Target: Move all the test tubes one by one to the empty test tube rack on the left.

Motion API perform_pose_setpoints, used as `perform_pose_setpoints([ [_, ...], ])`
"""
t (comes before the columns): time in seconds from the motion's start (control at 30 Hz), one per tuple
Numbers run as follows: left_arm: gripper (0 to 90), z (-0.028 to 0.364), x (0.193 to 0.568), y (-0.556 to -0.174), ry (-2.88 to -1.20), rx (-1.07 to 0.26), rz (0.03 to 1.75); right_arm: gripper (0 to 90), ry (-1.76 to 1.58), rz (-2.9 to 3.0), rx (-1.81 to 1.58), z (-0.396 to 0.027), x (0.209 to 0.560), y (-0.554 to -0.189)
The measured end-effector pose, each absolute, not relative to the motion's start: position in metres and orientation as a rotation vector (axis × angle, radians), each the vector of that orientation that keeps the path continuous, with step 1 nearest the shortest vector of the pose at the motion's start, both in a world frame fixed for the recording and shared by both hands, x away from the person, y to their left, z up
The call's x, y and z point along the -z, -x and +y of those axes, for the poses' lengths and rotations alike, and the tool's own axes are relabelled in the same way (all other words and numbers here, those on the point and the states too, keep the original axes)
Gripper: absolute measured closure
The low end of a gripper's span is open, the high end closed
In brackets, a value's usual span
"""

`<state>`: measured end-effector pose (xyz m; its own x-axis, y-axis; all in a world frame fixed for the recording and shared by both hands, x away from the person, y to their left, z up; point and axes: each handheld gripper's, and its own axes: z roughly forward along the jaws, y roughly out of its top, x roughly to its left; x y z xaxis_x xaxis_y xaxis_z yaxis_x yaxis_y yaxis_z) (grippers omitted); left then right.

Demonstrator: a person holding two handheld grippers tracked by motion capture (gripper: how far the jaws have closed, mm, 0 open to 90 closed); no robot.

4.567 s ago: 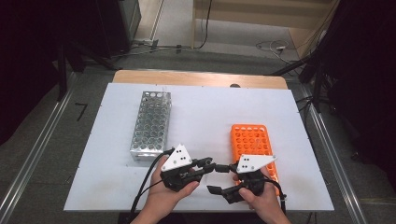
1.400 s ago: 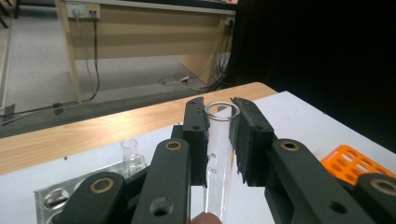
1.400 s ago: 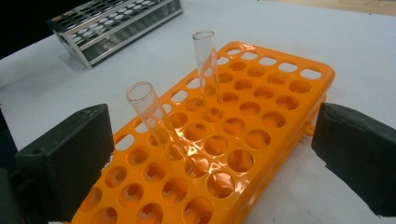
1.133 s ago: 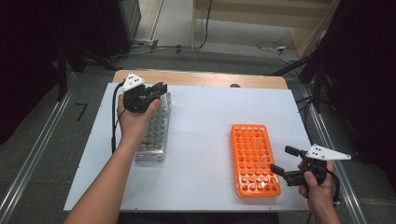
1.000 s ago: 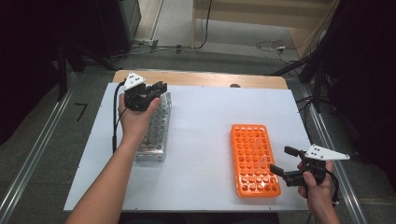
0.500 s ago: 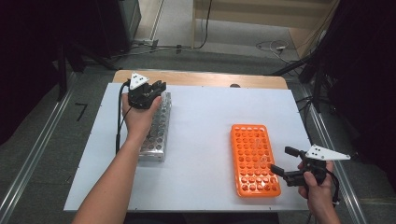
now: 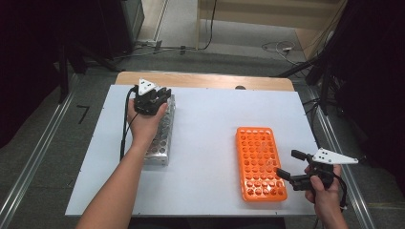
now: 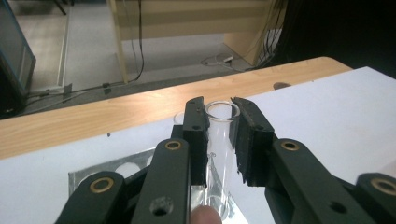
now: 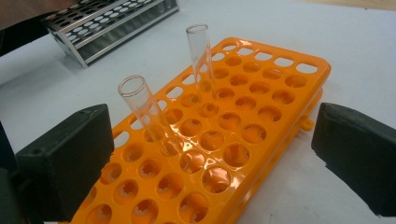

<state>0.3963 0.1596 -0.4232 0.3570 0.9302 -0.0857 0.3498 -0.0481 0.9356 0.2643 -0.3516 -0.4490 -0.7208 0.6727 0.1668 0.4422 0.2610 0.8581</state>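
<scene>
A white board (image 7: 210,124) covers most of a wooden table (image 7: 205,80), with grey floor, metal rails and loose cables around it and dark curtains at the sides. At the far left corner, the left gripper (image 8: 219,135) is clamped on a clear glass tube (image 8: 220,140) standing upright over the metal rack (image 7: 165,138). Near the front right, the right gripper (image 7: 286,164) hangs with jaws wide apart beside the orange rack (image 7: 260,162), where 2 tubes (image 9: 142,112) stand.

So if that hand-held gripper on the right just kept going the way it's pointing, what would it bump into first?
Most likely the orange rack: the right hand-held gripper points at it with jaws wide open. The nearer glass tube standing in it looks first in line, though depth is hard to judge.
</scene>
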Motion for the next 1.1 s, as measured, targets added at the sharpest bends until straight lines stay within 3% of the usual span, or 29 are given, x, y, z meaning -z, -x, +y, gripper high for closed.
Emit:
perform_pose_setpoints([
  [0.57,73.7,0.157,0.428,-0.395,-1.725,-0.666,1.199,0.0,-1.042,2.3,-1.443,-0.35,0.45,-0.265],
  [1.1,24.2,0.168,0.414,-0.37,-1.613,-0.537,1.151,2.5,-1.023,2.32,-1.456,-0.347,0.451,-0.266],
])
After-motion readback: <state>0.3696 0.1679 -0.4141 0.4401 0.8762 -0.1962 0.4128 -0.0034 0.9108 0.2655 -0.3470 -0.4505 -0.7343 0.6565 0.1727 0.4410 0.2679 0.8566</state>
